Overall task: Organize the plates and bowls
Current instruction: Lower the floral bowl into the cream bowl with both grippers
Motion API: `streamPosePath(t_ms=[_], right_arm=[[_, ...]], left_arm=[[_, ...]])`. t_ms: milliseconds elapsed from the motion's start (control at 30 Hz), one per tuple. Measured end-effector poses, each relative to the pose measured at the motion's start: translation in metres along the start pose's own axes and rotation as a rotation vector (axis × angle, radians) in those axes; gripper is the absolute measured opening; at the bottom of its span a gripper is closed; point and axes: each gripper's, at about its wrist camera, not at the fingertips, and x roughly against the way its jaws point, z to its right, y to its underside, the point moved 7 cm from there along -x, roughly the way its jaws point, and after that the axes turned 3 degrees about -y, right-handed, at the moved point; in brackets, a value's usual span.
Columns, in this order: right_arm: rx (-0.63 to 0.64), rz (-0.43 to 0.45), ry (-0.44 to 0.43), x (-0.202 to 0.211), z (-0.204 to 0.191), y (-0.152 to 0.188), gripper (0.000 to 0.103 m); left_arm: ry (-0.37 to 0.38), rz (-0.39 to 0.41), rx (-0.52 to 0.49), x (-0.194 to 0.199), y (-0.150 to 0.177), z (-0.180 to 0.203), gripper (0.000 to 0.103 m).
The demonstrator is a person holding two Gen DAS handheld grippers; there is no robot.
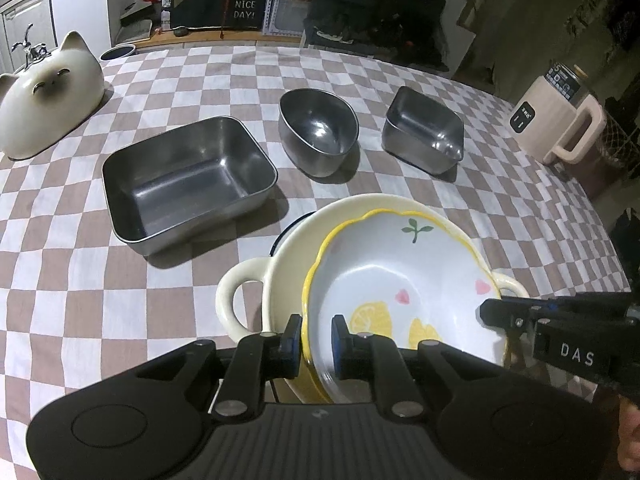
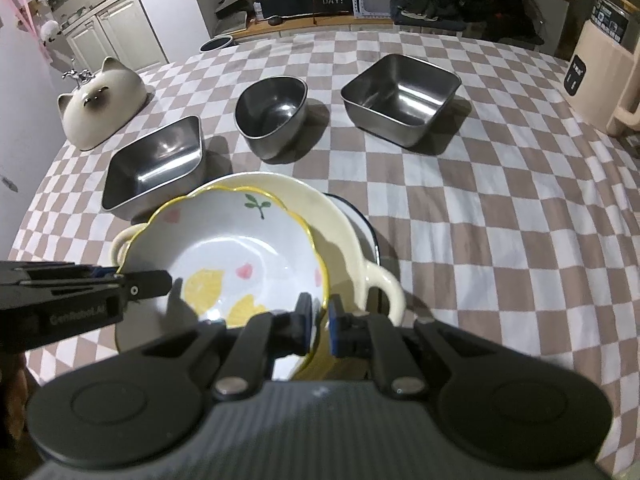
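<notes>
Home dining area, checkered tablecloth (image 1: pixel 120 300), white kitchen cabinets (image 2: pixel 116 32), cat-shaped ceramic (image 1: pixel 48 92)

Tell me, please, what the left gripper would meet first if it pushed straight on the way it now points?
Probably nothing new: the left gripper is already shut on the lemon bowl rim; pushed further, likely the cream two-handled dish beneath it.

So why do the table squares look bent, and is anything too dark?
Left wrist view: the lens curves the checked tablecloth toward the edges, and the room behind goes nearly black. Right wrist view: same bending; light glares off the square steel dish, which casts a hard shadow.
</notes>
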Motion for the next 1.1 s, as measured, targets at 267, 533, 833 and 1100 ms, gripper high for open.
streamPosePath(t_ms=[267,533,833,1100], right_arm=[[-0.003,0.002,0.005,-0.001,0.002,-0.002,0.011],[0.035,0.073,-0.208,0.016,-0.027,-0.005,0.003],[-0.041,0.046,-0.159,0.01,-0.007,-0.006,0.003],[-0.039,0.037,-0.139,0.01,-0.005,-0.002,0.004]], left_arm=[[-0.013,-0.009,-0.008,-0.005,0.0,0.002,0.015],[0.032,0.01,-0.037,0.0,-0.001,0.014,0.015],[0.041,-0.003,0.015,-0.002,-0.003,0.002,0.015],[0.037,0.0,-0.014,-0.001,-0.001,0.004,0.015]])
